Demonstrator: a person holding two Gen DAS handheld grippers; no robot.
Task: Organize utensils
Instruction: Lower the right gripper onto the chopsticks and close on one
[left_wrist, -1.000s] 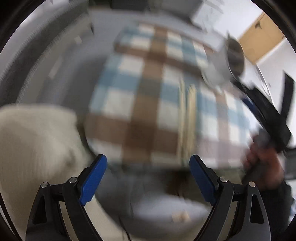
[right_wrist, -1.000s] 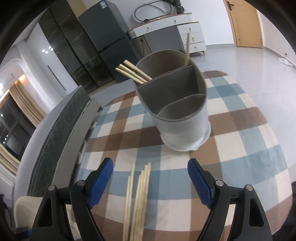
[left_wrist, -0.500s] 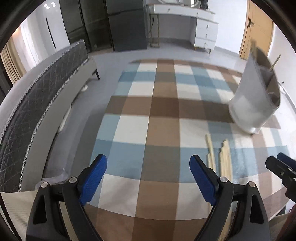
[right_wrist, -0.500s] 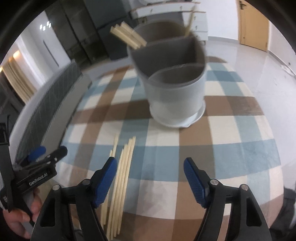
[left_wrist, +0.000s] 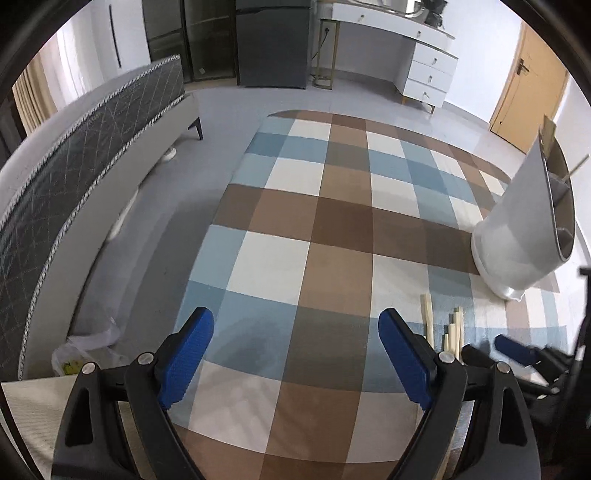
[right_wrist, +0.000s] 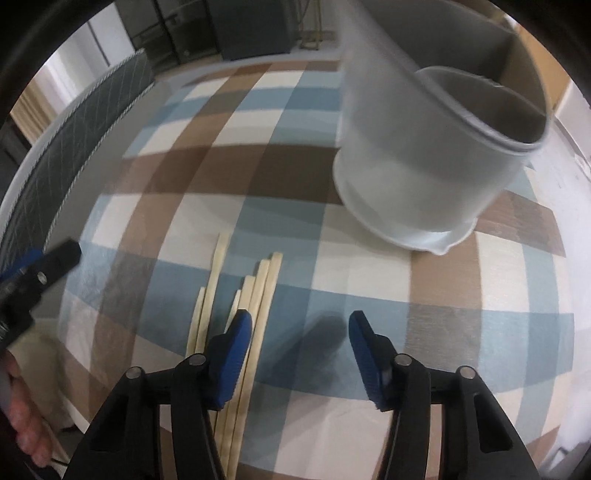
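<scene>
Left wrist view: the left gripper (left_wrist: 295, 354) hangs over the checked tablecloth (left_wrist: 332, 229) with its blue pads (left_wrist: 186, 354) spread wide and only cloth between them. Ahead and far to its right stands the grey utensil holder (left_wrist: 517, 229), upright on the cloth, with a thin stick poking out of its top. Nearer, just right of the right-hand pad, lie the ends of the chopsticks (left_wrist: 452, 332), flat on the cloth and partly hidden behind that finger's black arm. Beyond them the right gripper (left_wrist: 517, 352) comes in from the frame's right edge, blurred. To the left, past the table edge, runs a quilted grey sofa (left_wrist: 92, 155), and a crumpled plastic bag (left_wrist: 88, 350) sits on the floor close to the left pad. A dark cabinet (left_wrist: 269, 40), a white drawer unit (left_wrist: 424, 62) and a wooden door (left_wrist: 528, 81) stand far ahead.

Right wrist view: the right gripper (right_wrist: 299, 354) points down at the cloth, its jaws closing, with bare cloth between them. The chopsticks (right_wrist: 258, 295) lie in a loose bundle running away from the camera; the left pad (right_wrist: 231, 358) overlaps them, so whether it touches them cannot be told. The holder (right_wrist: 424, 177) looms ahead and to the right, blurred, its inner divider showing. At the left edge the left gripper (right_wrist: 40, 273) and a hand (right_wrist: 22, 417) appear.
</scene>
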